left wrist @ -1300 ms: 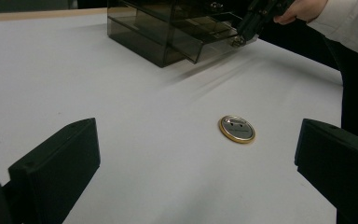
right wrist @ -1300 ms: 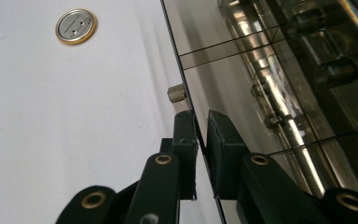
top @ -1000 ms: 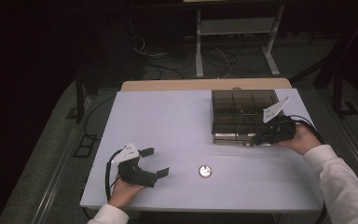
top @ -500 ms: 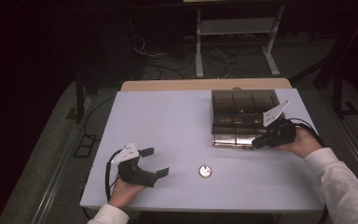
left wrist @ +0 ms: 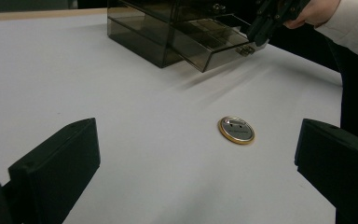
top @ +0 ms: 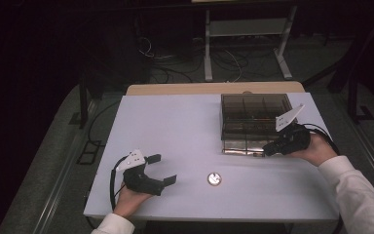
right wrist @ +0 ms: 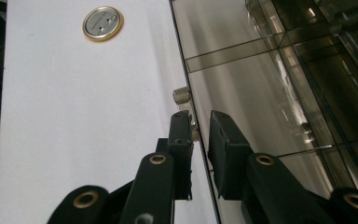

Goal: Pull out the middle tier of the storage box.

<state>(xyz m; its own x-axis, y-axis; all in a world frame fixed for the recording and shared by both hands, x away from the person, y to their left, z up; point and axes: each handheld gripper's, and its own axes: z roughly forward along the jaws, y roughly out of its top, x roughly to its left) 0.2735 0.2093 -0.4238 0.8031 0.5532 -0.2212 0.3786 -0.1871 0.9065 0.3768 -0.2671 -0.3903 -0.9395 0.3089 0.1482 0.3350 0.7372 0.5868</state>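
The right gripper [top: 269, 149] is clamped on the front panel of the bottom drawer [left wrist: 214, 44] of the smoked drawer box [top: 255, 114]. The drawer now protrudes farther than a second ago, so opening is likely underway. The left gripper [top: 161, 169] rests at 7 o'clock, jaws apart. The round badge [top: 214, 178] lies at 6 o'clock.

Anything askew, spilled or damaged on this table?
Nothing spilled or broken. The smoky transparent plastic drawer box has its bottom drawer partly pulled out, the right claw gripping its front edge. A round gold-rimmed badge lies loose.
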